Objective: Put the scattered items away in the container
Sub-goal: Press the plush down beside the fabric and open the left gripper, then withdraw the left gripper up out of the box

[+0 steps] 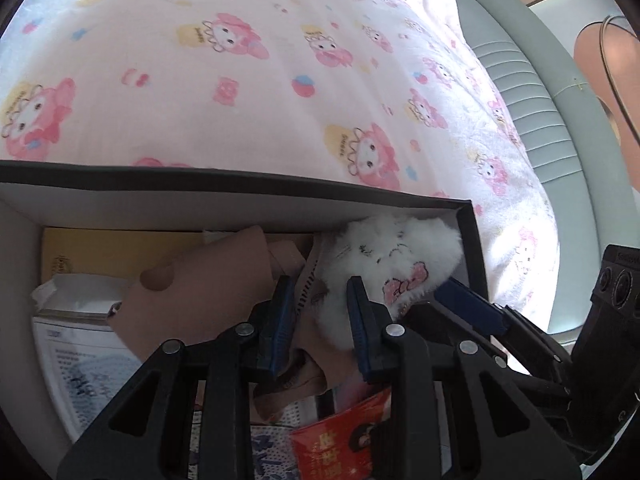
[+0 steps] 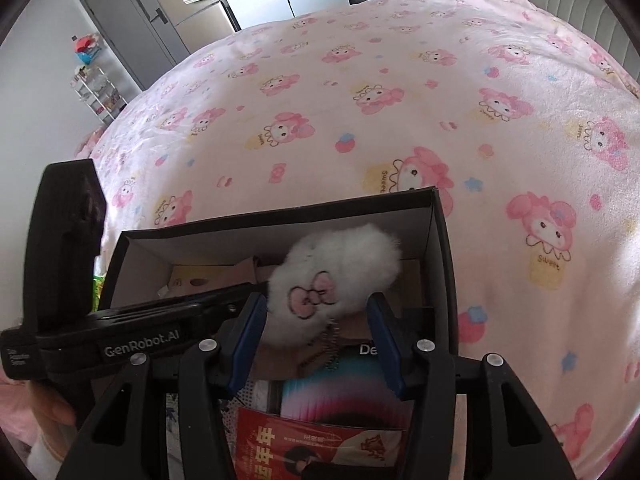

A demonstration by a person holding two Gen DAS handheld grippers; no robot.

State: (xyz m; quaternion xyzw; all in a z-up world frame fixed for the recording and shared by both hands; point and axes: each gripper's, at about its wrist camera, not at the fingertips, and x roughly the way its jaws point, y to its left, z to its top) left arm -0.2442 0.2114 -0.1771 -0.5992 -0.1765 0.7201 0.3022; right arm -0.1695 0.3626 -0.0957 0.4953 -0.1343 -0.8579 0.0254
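Note:
A black box with a white inside sits on the bed. A fluffy white plush with a pink bow lies in its far right corner on top of the other items. My left gripper is open over the box, just left of the plush, with nothing between its pads. My right gripper is open, its blue pads on either side of the plush's near end without squeezing it. The box also holds tan cardboard, a yellow packet, papers and a red card.
The box rests on a pink cartoon-print bedspread. A grey padded bed frame runs along the right. The left gripper's body crosses the right wrist view at left. Wardrobes and a shelf rack stand beyond the bed.

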